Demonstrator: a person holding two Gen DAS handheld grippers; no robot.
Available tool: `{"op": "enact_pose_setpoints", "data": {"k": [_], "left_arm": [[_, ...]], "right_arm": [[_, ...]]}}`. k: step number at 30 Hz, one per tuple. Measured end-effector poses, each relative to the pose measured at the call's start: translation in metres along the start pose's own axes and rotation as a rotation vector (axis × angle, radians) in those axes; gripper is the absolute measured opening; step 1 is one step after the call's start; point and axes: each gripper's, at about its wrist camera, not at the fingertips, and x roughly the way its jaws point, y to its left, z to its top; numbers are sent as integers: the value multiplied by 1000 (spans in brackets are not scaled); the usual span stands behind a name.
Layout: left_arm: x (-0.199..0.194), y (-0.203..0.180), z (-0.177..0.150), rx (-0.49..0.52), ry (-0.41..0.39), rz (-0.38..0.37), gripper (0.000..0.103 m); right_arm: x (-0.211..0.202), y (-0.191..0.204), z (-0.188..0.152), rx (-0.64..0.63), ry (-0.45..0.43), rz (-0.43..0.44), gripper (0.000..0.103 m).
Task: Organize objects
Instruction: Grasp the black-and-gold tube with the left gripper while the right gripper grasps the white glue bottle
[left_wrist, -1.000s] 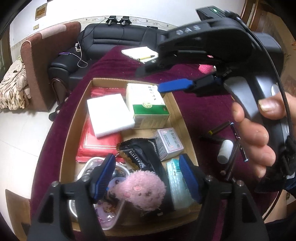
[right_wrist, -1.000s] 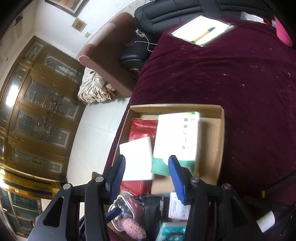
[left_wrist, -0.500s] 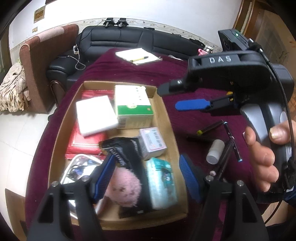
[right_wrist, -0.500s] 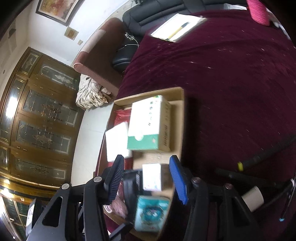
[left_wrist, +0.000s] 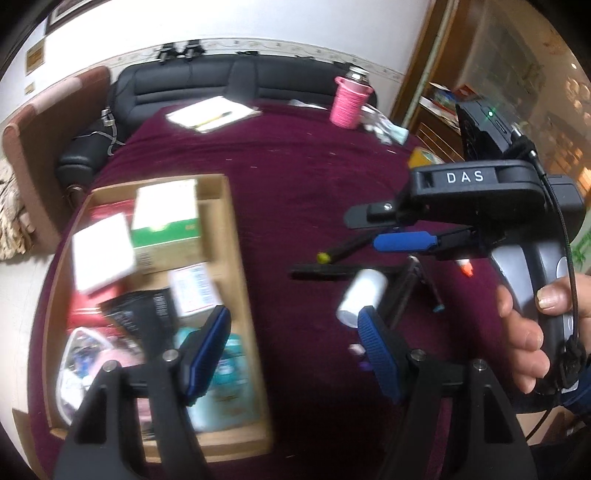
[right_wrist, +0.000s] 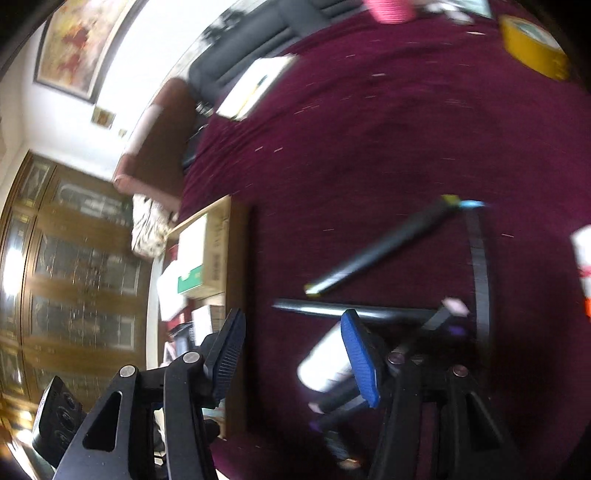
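Black sofa (left_wrist: 236, 79), white wall (left_wrist: 258, 22)

Bright indoor light, heavy motion blur, fisheye-bent dark corners

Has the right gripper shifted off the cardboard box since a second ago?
Yes. The right gripper has swung away from the cardboard box and now hangs over the pens on the maroon cloth, nothing between its jaws.
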Motion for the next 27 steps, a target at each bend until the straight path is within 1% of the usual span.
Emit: {"op": "enact_pose_setpoints", "data": {"k": [5, 10, 14, 15, 16, 18, 20, 21, 23, 26, 27], "left_arm": [[16, -30, 4, 52, 31, -42, 70], [33, -57, 0, 106, 76, -74, 70], [45, -78, -15, 183, 146, -96, 70], [47, -80, -18, 182, 159, -102, 70], [49, -82, -25, 160, 192, -120, 70], [51, -82, -35, 108, 220, -133, 70], [53, -80, -44, 51, 236, -121, 66], [55, -78, -46, 22, 241, -120, 61], [61, -75, -48, -17, 258, -108, 59], [68, -81, -52, -20, 273, -76, 55], [70, -84, -54, -13, 278, -67, 50]], "right_arm": [[-30, -45, -2, 75, -40, -23, 60], [-56, -79, -8, 128, -73, -41, 61], [-79, -103, -14, 154, -101, -64, 61], [-86, -110, -15, 153, -112, -78, 61], [-90, -114, -16, 150, -121, -89, 61], [-100, -126, -16, 149, -144, -121, 61], [-106, -136, -13, 156, -156, -134, 61], [-109, -142, -11, 163, -160, -142, 61], [-111, -150, -8, 168, -160, -151, 61], [-110, -156, -4, 154, -154, -166, 61], [-109, -157, -1, 145, -145, -173, 61]]}}
